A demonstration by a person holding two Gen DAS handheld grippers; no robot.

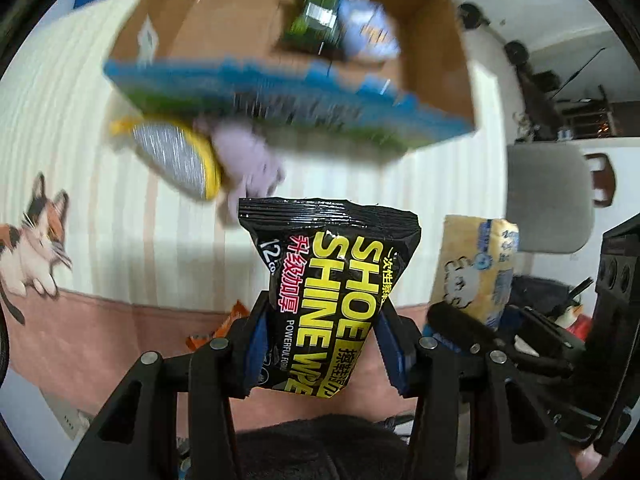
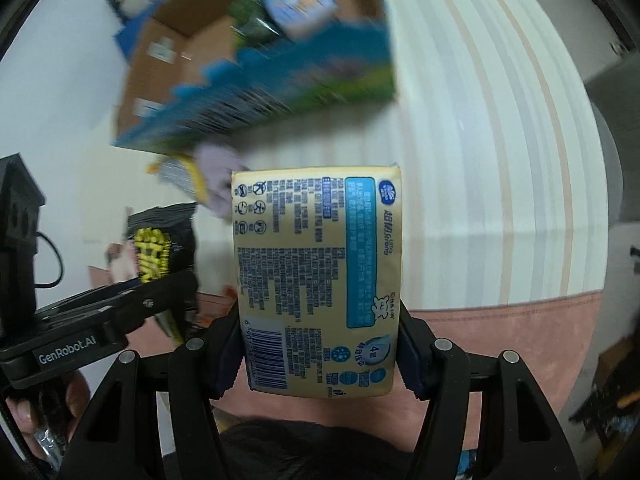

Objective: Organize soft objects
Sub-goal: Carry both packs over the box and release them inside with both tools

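Observation:
My left gripper (image 1: 322, 344) is shut on a black shoe shine wipes pack (image 1: 332, 280), held in the air above the striped cloth. My right gripper (image 2: 320, 348) is shut on a yellow tissue pack (image 2: 316, 276), also lifted. Each held pack shows in the other view: the tissue pack (image 1: 478, 268) to the right, the wipes pack (image 2: 160, 248) to the left. Beyond both stands a cardboard box (image 1: 248, 20) with green and light blue packets (image 1: 340, 24) inside. A yellow-rimmed silver pouch (image 1: 176, 158) and a lilac soft item (image 1: 248, 160) lie in front of the box.
A blue and green flat pack (image 1: 280, 104) leans across the box's front edge. The striped cloth (image 1: 80, 160) has a pink border (image 1: 80, 340) with a cat print (image 1: 32, 248). A grey chair (image 1: 548, 196) stands at right. An orange wrapper (image 1: 224, 328) lies near the border.

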